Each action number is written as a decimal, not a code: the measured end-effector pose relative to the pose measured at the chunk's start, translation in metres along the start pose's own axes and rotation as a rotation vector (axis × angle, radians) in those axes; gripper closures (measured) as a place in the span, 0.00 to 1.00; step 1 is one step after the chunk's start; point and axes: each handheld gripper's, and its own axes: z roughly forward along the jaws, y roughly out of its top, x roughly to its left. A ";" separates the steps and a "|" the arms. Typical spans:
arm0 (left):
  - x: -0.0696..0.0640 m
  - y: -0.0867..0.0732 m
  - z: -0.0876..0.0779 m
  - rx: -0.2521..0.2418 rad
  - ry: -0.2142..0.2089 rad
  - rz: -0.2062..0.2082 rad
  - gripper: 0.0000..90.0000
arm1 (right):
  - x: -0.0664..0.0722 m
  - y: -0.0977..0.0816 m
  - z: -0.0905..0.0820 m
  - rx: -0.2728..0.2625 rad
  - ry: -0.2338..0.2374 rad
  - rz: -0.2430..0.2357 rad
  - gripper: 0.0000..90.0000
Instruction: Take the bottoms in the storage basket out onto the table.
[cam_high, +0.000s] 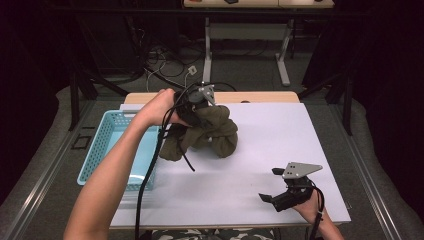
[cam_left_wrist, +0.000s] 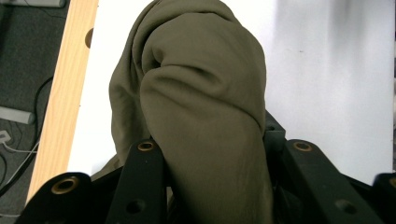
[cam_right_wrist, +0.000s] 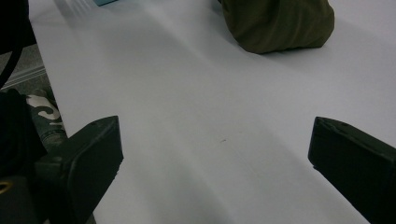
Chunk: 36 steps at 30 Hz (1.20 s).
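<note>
Near the far-left part of the white table (cam_high: 280, 150), your left gripper (cam_high: 196, 107) clamps a fold of the olive-green cloth (cam_high: 210, 132), its jaws nearly together with the fabric bunched between them, as the left gripper view shows (cam_left_wrist: 205, 140). That garment sits in a loose heap just right of the blue basket (cam_high: 107, 145), with its upper part lifted toward your hand and its lower rolls resting on the table. Your right gripper (cam_high: 280, 187) waits at the near-right edge, well apart from the cloth, its 2 jaws spread wide over bare table with nothing between them (cam_right_wrist: 210, 154). The risk from here, as I judge it, is that you hold only 1 thin fold: lift quickly and the heavier rolled part may slide out, or drag across the table and catch the basket rim. The trailing black cable (cam_high: 150, 170) could also snag a loose end. As for direction, the bundle has no clean long axis; its bulk runs roughly left to right, and the gripped fold rises up and away toward the far side.
</note>
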 end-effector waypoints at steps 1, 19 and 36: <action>0.000 0.000 0.000 -0.002 0.000 -0.001 0.72 | 0.000 0.000 0.000 0.000 0.001 0.000 0.03; -0.002 -0.002 0.012 -0.043 0.007 -0.042 0.71 | 0.000 0.000 0.000 -0.001 0.000 0.000 0.03; -0.007 -0.005 0.025 -0.068 0.003 -0.059 0.71 | 0.000 0.000 0.000 -0.001 0.000 0.000 0.03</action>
